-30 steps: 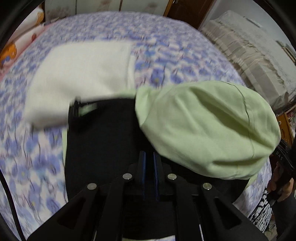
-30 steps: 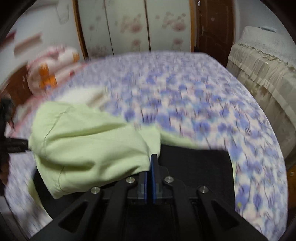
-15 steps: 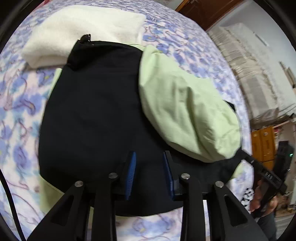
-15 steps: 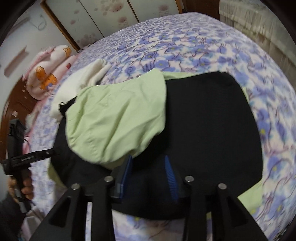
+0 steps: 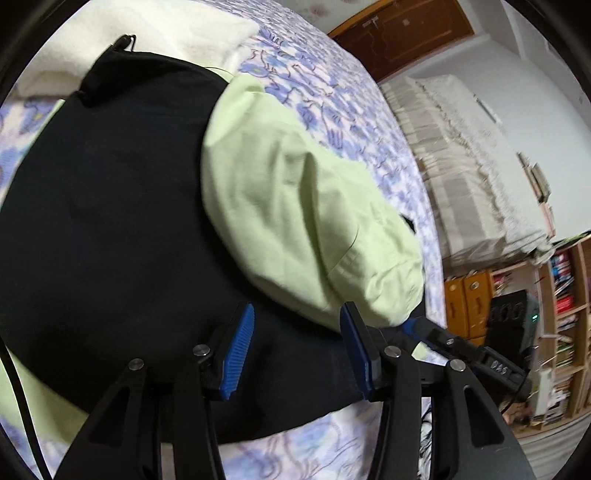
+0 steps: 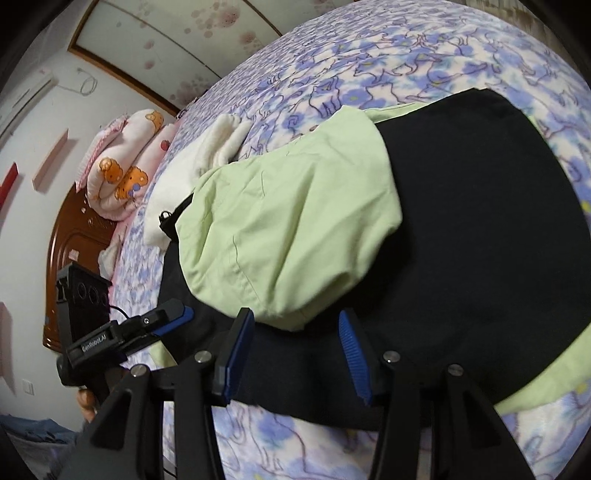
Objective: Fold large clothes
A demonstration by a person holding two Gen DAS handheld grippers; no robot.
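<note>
My left gripper (image 5: 297, 347) hangs over the near edge of the folded black jacket (image 5: 110, 206), its blue pads (image 5: 236, 350) parted to a middling gap. Its jaws have just been opening, and nothing is pinched between them; the black cloth lies under the gap, and I cannot tell whether the tips brush it. My right gripper (image 6: 293, 354) is the same: jaws just opened, about half wide, holding nothing, poised above that same near edge of the jacket (image 6: 480, 236).

The jacket lies folded on the bed (image 5: 332, 85), black side up, with its pale green hood (image 5: 306, 221) flopped across the top and a strip of green lining (image 6: 546, 376) peeking out along the near right edge. In the right wrist view the hood (image 6: 288, 229) reaches almost to my left finger. A folded white garment (image 5: 177, 26) sits just beyond the jacket, touching its far edge by the zip pull. A rolled pink quilt (image 6: 122, 170) lies by the headboard.

A second ago both grippers were shut tight on the black fabric, which stood lifted in front of the cameras. Half a second ago the jaws had parted and the jacket lay flat. Now they stand wider, and both cameras sit lower and closer to the cloth, tilted so the bed slants across each view.
</note>
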